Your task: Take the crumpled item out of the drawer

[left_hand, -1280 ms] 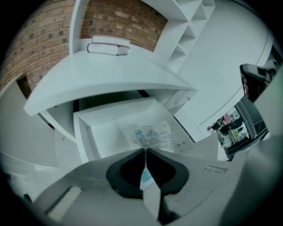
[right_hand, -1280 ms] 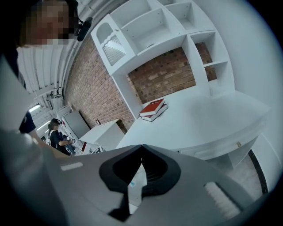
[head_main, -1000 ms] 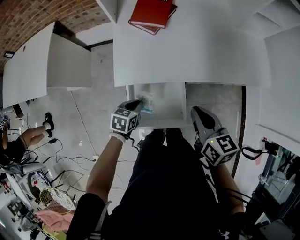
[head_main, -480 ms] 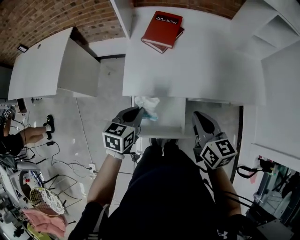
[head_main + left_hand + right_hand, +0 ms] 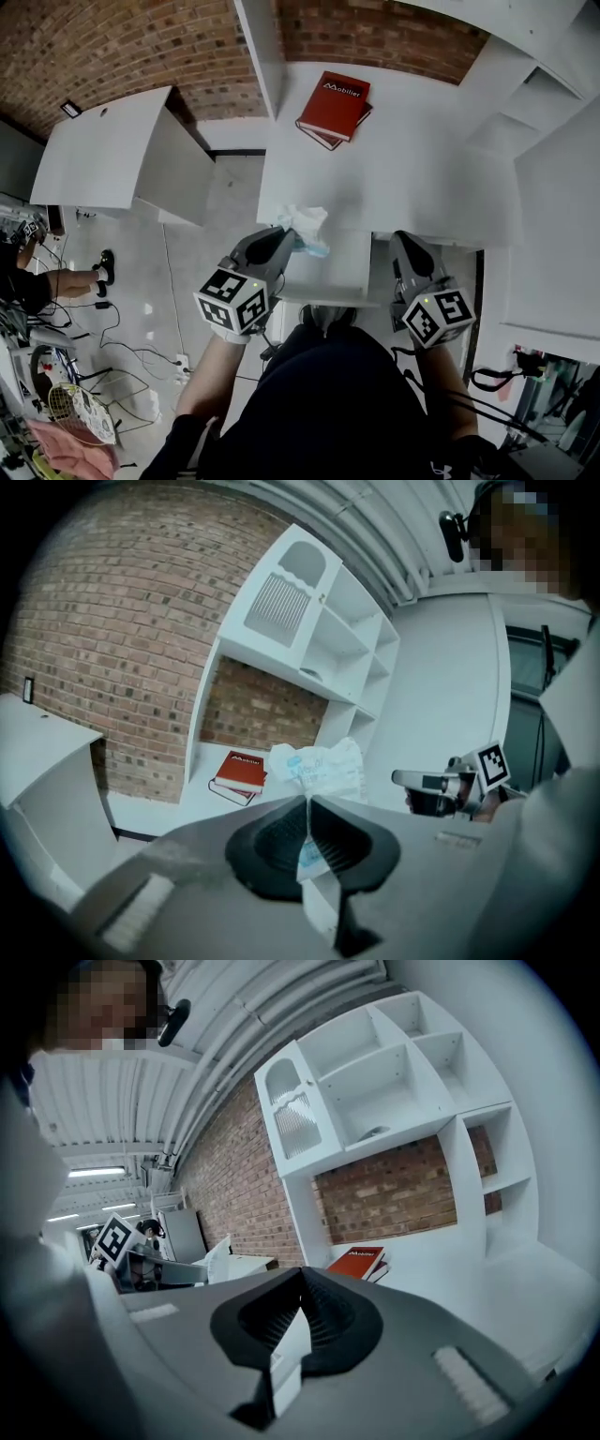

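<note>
"Starting with the biggest things, what fills the head view?"

"A red-brown brick wall runs along the top. Below it is the white flat-topped desk. White shelving is cut off at the right edge."

"And the drawer?"

"The white open drawer sticks out from under the desk's front edge. Its near end is hidden behind the person's dark clothing, and its left edge is covered by a hand-held gripper."

"Anything on the desk?"

"A red hardcover book with white lettering. It lies on a second, darker book of which only a sliver shows."

"What is the left side doing?"

"The left hand-held gripper has its jaws clamped on a thin flap of the crumpled white wrapper with blue print. In its own view the flap runs down between the black ribbed pads, and the bunched part rises above them."

"Where exactly is the wrapper?"

"Over the drawer's far left corner, overlapping the desk's front edge. How high it hangs above the drawer I can't tell from the head view. The print is too small to read."

"And the right?"

"The right hand-held gripper is just beside the drawer's right wall. Its jaws are pressed together with nothing between them."
</note>
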